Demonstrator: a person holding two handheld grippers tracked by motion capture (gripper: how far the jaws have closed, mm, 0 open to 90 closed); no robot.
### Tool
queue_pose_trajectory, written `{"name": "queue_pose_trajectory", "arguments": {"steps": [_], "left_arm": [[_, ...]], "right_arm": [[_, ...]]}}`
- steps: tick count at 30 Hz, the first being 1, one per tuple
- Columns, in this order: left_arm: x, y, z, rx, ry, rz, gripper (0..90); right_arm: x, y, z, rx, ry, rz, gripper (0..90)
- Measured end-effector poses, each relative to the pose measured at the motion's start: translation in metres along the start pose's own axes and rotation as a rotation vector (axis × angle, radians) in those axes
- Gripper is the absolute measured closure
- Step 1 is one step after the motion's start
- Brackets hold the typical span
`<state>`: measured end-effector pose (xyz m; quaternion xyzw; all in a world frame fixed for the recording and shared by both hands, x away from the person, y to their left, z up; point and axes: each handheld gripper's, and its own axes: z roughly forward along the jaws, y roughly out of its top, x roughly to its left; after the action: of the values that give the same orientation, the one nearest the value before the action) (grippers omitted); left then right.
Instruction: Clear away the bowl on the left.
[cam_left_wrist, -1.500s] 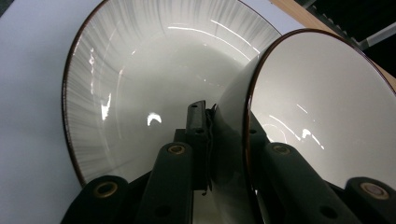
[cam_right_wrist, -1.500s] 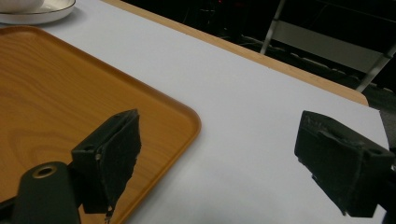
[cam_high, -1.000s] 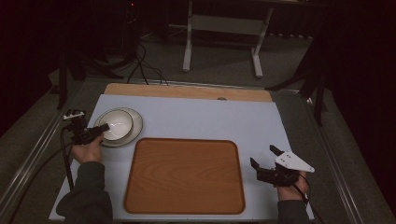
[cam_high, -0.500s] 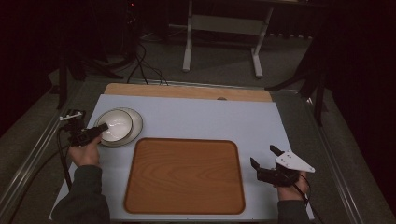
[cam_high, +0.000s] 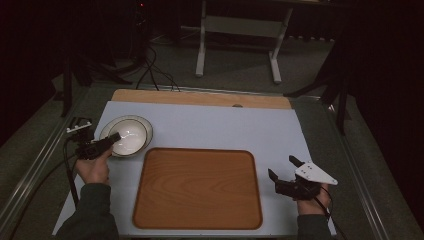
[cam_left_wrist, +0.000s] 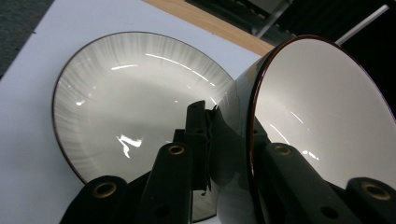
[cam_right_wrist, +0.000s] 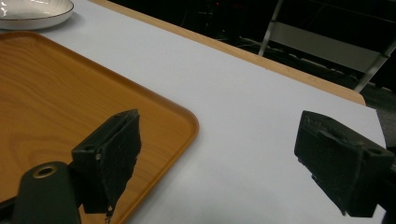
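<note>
one bowl (cam_left_wrist: 322, 116) rim in left claw (cam_left_wrist: 233, 154), above plate (cam_left_wrist: 130, 107)

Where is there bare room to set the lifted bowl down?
The wooden tray is bare. So is the white mat between the tray and the table's far wooden edge. It is crowded at the left, where the left claw grips the bowl above the plate.

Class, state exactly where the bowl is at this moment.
In the high view the bowl sits at the table's left, tilted over the plate, its rim pinched by the left tongs, up and left of the wooden tray.
</note>
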<state>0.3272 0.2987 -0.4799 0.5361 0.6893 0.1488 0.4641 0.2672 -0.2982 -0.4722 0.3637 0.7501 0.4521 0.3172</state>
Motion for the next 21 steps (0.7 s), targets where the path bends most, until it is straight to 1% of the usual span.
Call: {"name": "queue_pose_trajectory", "arguments": {"steps": [4, 5, 8, 14, 16, 18, 21], "left_arm": [[-0.002, -0.003, -0.003, 0.003, -0.009, -0.004, 79.9], [-0.002, -0.005, -0.003, 0.003, -0.005, -0.016, 79.9], [-0.003, -0.007, -0.005, 0.009, -0.003, -0.019, 80.0], [-0.006, -0.008, -0.008, 0.005, -0.011, -0.007, 80.0], [-0.01, -0.009, -0.011, -0.001, -0.027, -0.005, 80.0], [-0.012, -0.009, -0.013, -0.008, -0.032, -0.006, 80.0], [-0.015, -0.01, -0.015, -0.008, -0.039, 0.003, 80.0]], "right_arm": [[0.0, 0.0, 0.0, -0.001, 0.0, 0.001, 14.1], [0.0, 0.0, 0.0, -0.001, 0.0, 0.0, 14.1], [0.0, 0.0, 0.0, 0.0, -0.001, 0.0, 14.1], [0.0, 0.0, 0.0, 0.0, -0.003, 0.003, 14.1], [-0.001, 0.001, 0.0, -0.002, -0.003, 0.005, 14.1], [0.0, 0.001, 0.0, -0.002, -0.002, 0.004, 14.1], [0.0, 0.001, 0.0, 0.0, -0.001, 0.003, 14.1]]}}
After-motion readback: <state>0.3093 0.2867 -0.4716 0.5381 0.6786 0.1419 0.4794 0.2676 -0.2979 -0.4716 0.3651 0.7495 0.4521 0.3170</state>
